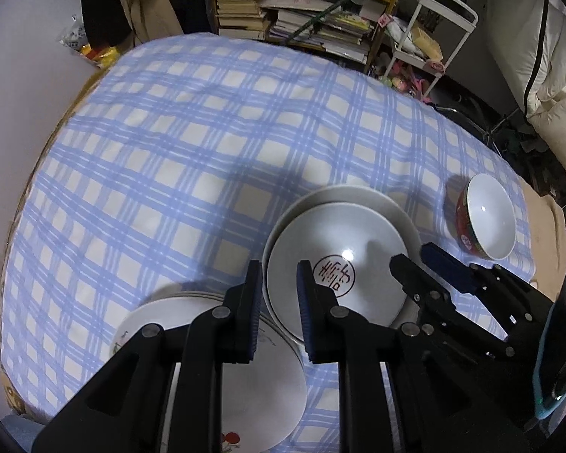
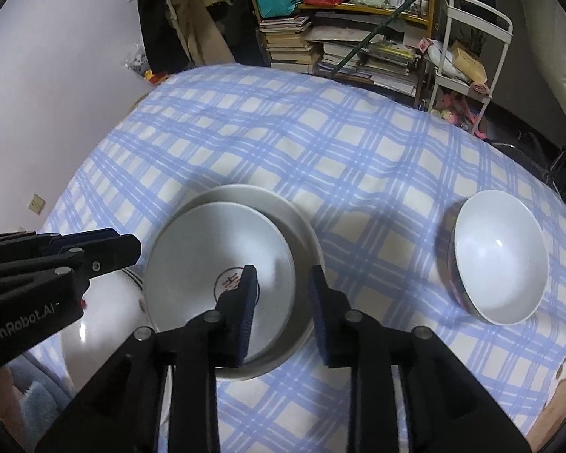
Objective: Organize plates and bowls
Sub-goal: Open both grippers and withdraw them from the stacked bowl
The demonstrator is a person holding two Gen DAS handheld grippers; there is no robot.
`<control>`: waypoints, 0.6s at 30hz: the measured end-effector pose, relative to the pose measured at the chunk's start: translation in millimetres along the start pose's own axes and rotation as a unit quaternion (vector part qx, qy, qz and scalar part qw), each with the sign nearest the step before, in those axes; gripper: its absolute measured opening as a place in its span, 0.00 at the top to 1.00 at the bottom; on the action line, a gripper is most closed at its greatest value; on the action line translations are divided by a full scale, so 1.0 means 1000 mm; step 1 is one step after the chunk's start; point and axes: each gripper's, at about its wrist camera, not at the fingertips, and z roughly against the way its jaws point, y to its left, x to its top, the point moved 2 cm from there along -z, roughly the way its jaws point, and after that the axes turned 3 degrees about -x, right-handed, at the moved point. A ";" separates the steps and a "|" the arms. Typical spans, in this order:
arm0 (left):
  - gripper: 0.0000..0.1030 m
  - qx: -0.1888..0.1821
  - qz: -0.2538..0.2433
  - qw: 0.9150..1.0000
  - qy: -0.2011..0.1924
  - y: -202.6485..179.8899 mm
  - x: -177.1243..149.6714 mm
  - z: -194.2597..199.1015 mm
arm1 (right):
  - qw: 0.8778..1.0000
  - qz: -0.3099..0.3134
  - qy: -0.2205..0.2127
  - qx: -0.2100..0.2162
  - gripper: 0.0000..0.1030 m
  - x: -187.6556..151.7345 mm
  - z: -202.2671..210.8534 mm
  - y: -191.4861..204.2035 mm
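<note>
A white dish with a red seal mark (image 1: pixel 332 260) (image 2: pixel 215 260) lies nested in a larger pale dish (image 1: pixel 373 196) (image 2: pixel 283 207) on the blue checked cloth. A stack of flat white plates (image 1: pixel 268 389) (image 2: pixel 105 324) with a red flower print sits at the near left. A red-sided bowl with a white inside (image 1: pixel 488 215) (image 2: pixel 500 256) stands to the right. My left gripper (image 1: pixel 279 309) is open over the left rim of the nested dishes. My right gripper (image 2: pixel 283 309) (image 1: pixel 419 260) is open over their right rim. Neither holds anything.
The checked cloth (image 1: pixel 207 132) (image 2: pixel 320 139) covers a round table. Behind it stand a bookshelf with stacked books (image 1: pixel 302 15) (image 2: pixel 343 45) and a white cart (image 1: pixel 434 37) (image 2: pixel 468 56). A white wall (image 1: pixel 26 75) is at the left.
</note>
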 end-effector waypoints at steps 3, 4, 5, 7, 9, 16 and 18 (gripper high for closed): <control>0.74 0.005 0.001 1.000 -0.007 -0.001 0.003 0.005 | 1.000 -0.014 -0.006 -0.010 0.50 0.002 0.010 -0.007; 0.69 0.008 -0.001 1.000 -0.011 -0.003 0.004 0.008 | 1.000 -0.021 -0.011 -0.011 0.50 0.004 0.015 -0.012; 0.65 0.008 -0.004 1.000 -0.014 -0.005 0.004 0.009 | 0.999 -0.029 -0.014 -0.011 0.49 0.005 0.020 -0.016; 0.52 0.008 -0.010 1.000 -0.023 -0.010 0.006 0.013 | 0.999 -0.050 -0.018 -0.006 0.38 0.008 0.032 -0.030; 0.45 0.008 -0.015 0.999 -0.031 -0.017 0.009 0.016 | 0.997 -0.068 -0.023 -0.006 0.26 0.012 0.043 -0.043; 0.27 -0.010 -0.020 1.000 -0.011 -0.048 0.022 0.010 | 0.991 -0.123 -0.046 -0.028 0.00 0.018 0.073 -0.100; 0.25 -0.004 -0.029 1.000 -0.012 -0.059 0.026 0.007 | 0.989 -0.138 -0.048 -0.034 0.00 0.016 0.075 -0.115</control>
